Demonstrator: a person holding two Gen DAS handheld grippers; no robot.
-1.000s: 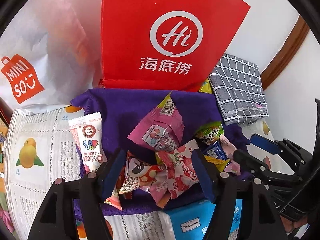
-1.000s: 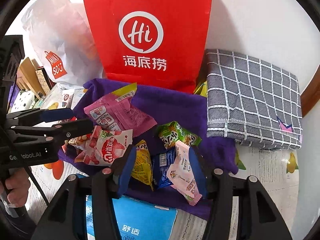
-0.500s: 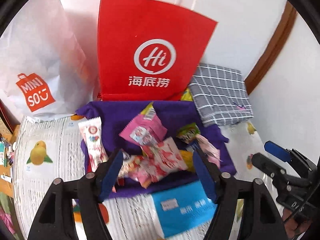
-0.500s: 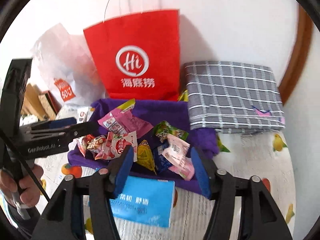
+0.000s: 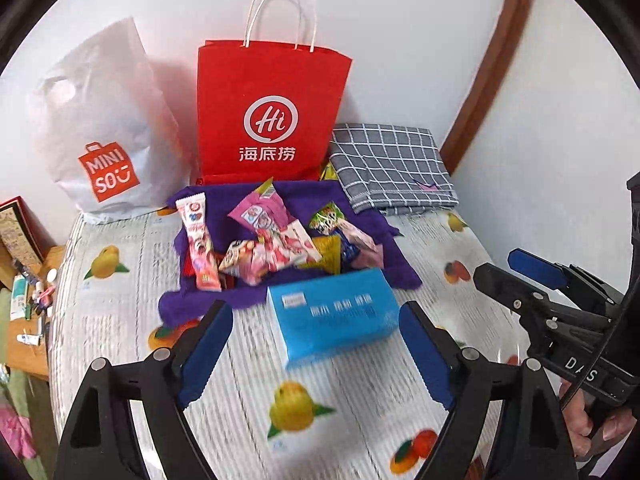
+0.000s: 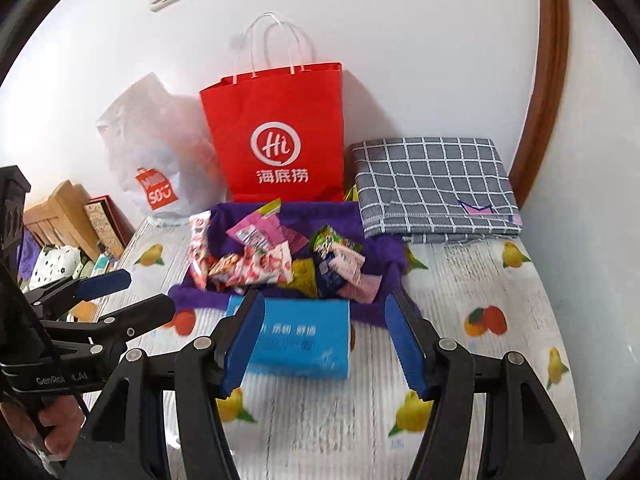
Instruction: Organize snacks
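Fruit-print tablecloth, white wall. Crinkly foil snack packets heaped on fuzzy purple cloth, before stiff red paper bag (mouth up). Left gripper opening wide, empty; right gripper half-spread, empty. Advice: pinch one packet by its flat sealed edge.

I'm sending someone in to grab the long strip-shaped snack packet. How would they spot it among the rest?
Find the red paper bag against the wall; a purple cloth lies in front of it, heaped with snacks. The long packet lies at the heap's left edge, next to the white bag. It is the only narrow, stick-shaped one, white and pink, while its neighbours are short, crumpled pouches.
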